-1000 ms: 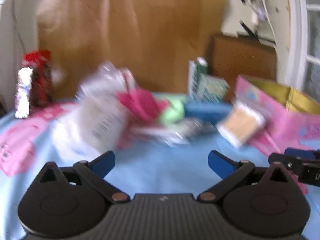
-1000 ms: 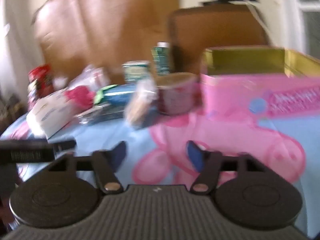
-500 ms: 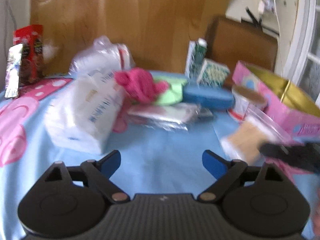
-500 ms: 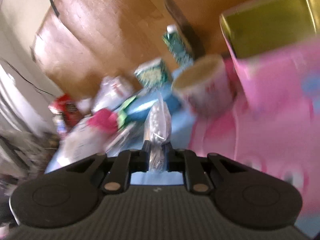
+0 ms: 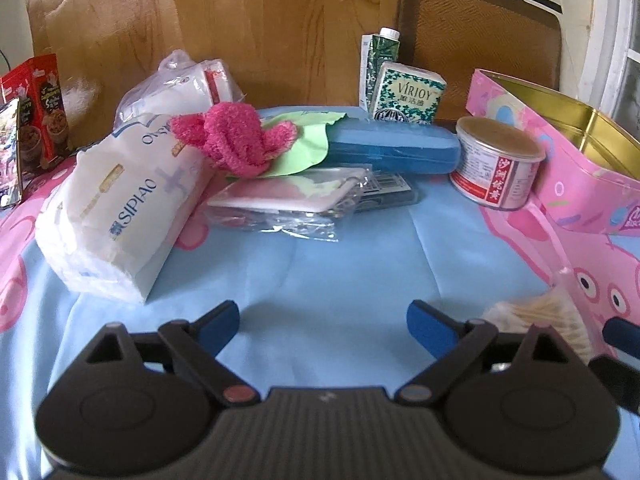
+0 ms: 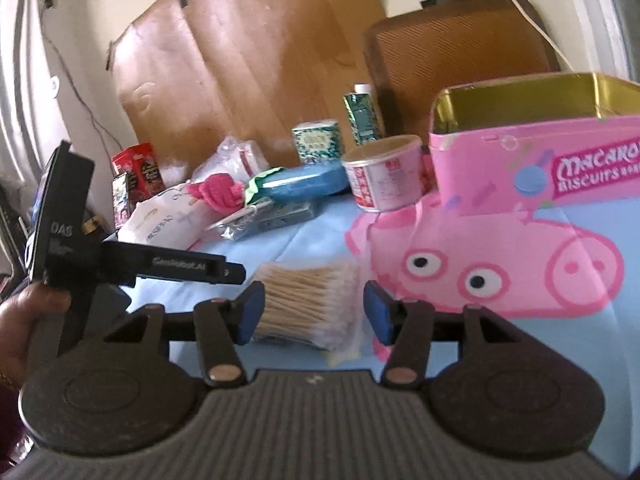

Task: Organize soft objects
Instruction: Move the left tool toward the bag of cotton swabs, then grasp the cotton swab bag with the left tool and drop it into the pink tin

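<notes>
A bag of cotton swabs point(image 6: 308, 306) lies on the blue cloth between the open fingers of my right gripper point(image 6: 314, 312); it also shows at the right edge of the left wrist view point(image 5: 536, 320). My left gripper point(image 5: 322, 326) is open and empty over bare cloth. Beyond it lie a white tissue pack point(image 5: 120, 208), a pink fuzzy sock point(image 5: 236, 140), a green cloth point(image 5: 304, 148) and a clear bagged pack point(image 5: 296, 196).
An open pink biscuit tin point(image 6: 532, 160) stands at the right, with a round can point(image 5: 498, 162) beside it. A blue case point(image 5: 392, 150), green cartons point(image 5: 404, 92) and red snack packs point(image 5: 36, 116) stand further back. A wooden board rises behind.
My right gripper held the swab bag shut half a second ago; now its fingers are open and the bag lies on the cloth. The left gripper stayed open.
</notes>
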Action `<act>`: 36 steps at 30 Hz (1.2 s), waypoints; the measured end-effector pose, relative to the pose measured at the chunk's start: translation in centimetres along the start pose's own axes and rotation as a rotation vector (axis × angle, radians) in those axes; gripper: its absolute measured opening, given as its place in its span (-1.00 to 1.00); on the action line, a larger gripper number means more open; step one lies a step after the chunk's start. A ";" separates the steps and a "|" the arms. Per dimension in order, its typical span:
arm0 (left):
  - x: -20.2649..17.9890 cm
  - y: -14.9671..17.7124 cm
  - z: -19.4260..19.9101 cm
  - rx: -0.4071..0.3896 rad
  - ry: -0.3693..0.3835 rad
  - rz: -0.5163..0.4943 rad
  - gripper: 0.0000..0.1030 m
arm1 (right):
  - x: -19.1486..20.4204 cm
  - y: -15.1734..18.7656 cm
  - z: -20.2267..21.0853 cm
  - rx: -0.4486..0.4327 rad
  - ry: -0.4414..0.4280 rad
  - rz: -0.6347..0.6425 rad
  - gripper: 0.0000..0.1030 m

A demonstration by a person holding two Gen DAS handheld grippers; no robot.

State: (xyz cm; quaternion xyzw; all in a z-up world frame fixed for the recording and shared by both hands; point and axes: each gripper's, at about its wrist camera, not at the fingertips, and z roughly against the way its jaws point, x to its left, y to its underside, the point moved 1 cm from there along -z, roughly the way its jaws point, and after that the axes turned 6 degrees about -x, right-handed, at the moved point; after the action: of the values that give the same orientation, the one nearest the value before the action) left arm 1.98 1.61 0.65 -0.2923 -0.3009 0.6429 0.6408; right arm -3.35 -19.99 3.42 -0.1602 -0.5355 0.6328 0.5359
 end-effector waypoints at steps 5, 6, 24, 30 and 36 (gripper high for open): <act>0.1 -0.1 -0.1 -0.001 -0.011 0.008 0.84 | -0.3 -0.3 -0.8 0.005 0.003 0.044 0.25; 0.1 -0.2 -0.1 -0.001 -0.012 0.008 0.84 | -0.2 -0.3 -1.1 0.008 0.002 0.051 0.26; -2.2 -0.4 0.6 0.060 0.405 0.036 0.18 | 1.1 -0.1 -4.7 0.102 0.023 0.238 0.34; -5.8 -2.2 1.5 0.018 0.494 -0.021 -0.15 | 0.6 -0.2 -4.0 0.063 0.009 0.219 -0.03; -12.4 -9.2 1.9 -0.191 0.608 -0.074 -0.12 | -1.6 -5.3 -1.4 -0.184 0.148 0.276 -0.06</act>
State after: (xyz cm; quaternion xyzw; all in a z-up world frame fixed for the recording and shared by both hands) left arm 6.62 -10.88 8.79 -0.5188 -0.1647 0.4712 0.6940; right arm 1.00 -21.40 6.81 -0.3266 -0.5231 0.6352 0.4650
